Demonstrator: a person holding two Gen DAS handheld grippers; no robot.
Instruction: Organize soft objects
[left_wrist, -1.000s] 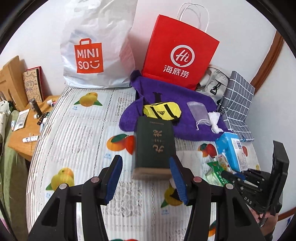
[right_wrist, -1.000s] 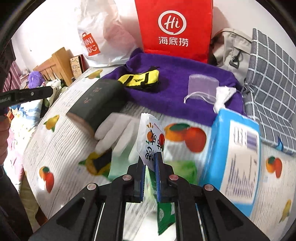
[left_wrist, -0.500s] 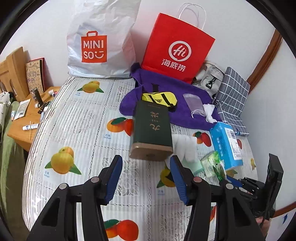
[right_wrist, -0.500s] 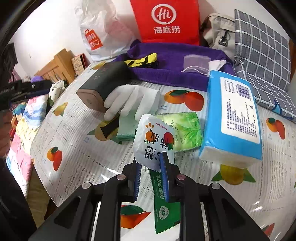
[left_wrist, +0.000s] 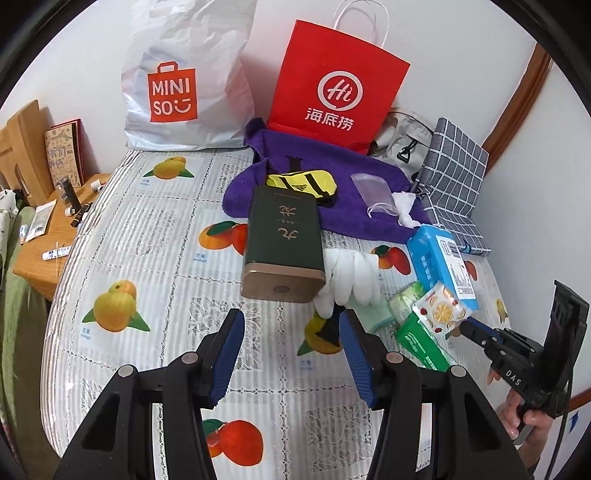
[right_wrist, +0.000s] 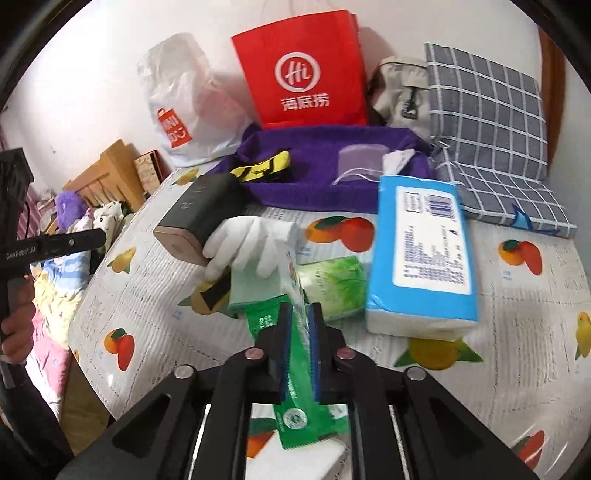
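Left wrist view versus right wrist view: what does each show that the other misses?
Only the left view shows the wooden side table with small tubes on it.

Only the right view shows a purple plush toy at the far left, and the green sachet lying below the right hand-held gripper.

Both show the red paper bag, white glove and blue tissue pack.

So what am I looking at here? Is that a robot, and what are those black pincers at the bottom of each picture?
No robot: a person holds a pair of tongs in each hand, with a wide-angle camera on each looking along the fingers. So one picture is the left tongs' view, the other the right's. The left tongs stand open and empty above a fruit-print tablecloth. The right tongs are shut on a small snack packet, seen edge-on from their own camera. On the cloth lie a dark green box, a white glove, a blue tissue pack, green packets and a purple towel.
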